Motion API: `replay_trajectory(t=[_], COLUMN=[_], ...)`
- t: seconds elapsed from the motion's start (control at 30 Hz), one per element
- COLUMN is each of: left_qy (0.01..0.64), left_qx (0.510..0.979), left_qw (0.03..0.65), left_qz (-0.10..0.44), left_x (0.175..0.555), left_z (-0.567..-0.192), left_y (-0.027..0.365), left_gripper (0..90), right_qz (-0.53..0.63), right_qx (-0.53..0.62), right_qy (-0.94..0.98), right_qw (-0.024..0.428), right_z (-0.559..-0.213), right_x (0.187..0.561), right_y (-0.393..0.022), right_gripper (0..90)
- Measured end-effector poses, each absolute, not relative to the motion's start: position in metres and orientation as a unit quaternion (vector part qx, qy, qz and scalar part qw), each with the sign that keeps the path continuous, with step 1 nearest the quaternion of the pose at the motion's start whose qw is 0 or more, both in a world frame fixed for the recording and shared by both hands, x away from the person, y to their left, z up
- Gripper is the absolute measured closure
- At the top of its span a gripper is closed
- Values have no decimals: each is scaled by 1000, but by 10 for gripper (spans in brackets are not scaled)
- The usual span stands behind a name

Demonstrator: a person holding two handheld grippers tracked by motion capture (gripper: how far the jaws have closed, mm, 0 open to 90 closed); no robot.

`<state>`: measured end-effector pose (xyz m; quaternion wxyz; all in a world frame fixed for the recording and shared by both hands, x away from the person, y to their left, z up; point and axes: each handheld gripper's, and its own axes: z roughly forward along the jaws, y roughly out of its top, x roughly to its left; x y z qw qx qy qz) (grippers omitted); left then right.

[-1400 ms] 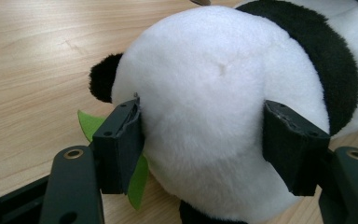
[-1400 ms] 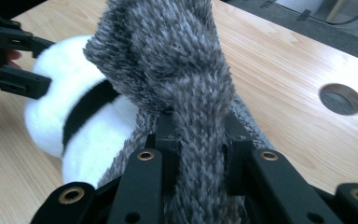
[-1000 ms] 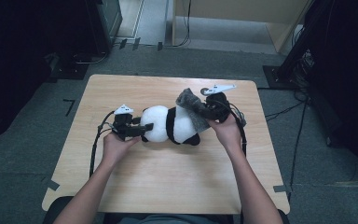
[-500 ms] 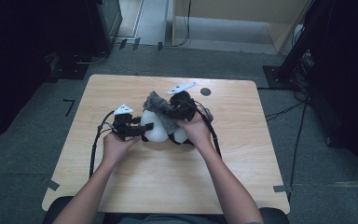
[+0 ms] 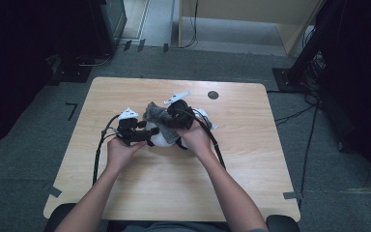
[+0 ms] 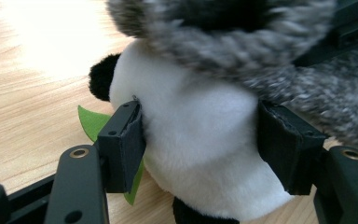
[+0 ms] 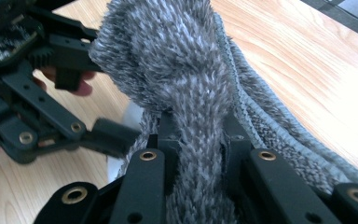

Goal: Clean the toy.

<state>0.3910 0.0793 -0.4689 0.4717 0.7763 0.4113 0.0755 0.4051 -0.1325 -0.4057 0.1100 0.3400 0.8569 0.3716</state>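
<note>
A panda plush [image 5: 163,139] lies on the wooden table [image 5: 251,174]. My left gripper [image 5: 147,135] is shut on its white head, with a pad [image 6: 129,142] pressed into each side of the plush [image 6: 200,107]. A green felt leaf [image 6: 92,122] sticks out beside a black ear. My right gripper [image 5: 168,118] is shut on a fuzzy grey knitted piece [image 5: 154,113], its jaws squeezing a bunched fold [image 7: 186,70]. The knit [image 6: 242,42] hangs right over the panda's head, touching its top. The left gripper [image 7: 51,116] sits just beyond the fold in the right gripper view.
A small dark round spot [image 5: 213,94] marks the table's far side. Black cables [image 5: 99,150] trail from both grippers toward the near edge. Dark equipment and cables stand on the floor beyond and to the right of the table.
My right gripper has carried the grey knit leftward from the panda's far end to over its head, next to the left gripper. The left gripper has kept still on the plush.
</note>
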Motion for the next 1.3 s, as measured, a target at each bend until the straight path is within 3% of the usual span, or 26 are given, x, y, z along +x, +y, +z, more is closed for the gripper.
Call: replay_trajectory(t=[0.47, 1.3], left_qy=[411, 415], left_qx=[777, 773], left_qw=[471, 475], left_qz=[78, 68], left_x=[391, 392], left_z=[-469, -470], left_y=[79, 79], left_gripper=[353, 356], right_qz=[371, 404], right_qx=[356, 450], right_qy=[846, 782], right_qw=[143, 154], right_z=[-399, -413], right_x=[392, 376], right_y=[-182, -272], right_gripper=[755, 746])
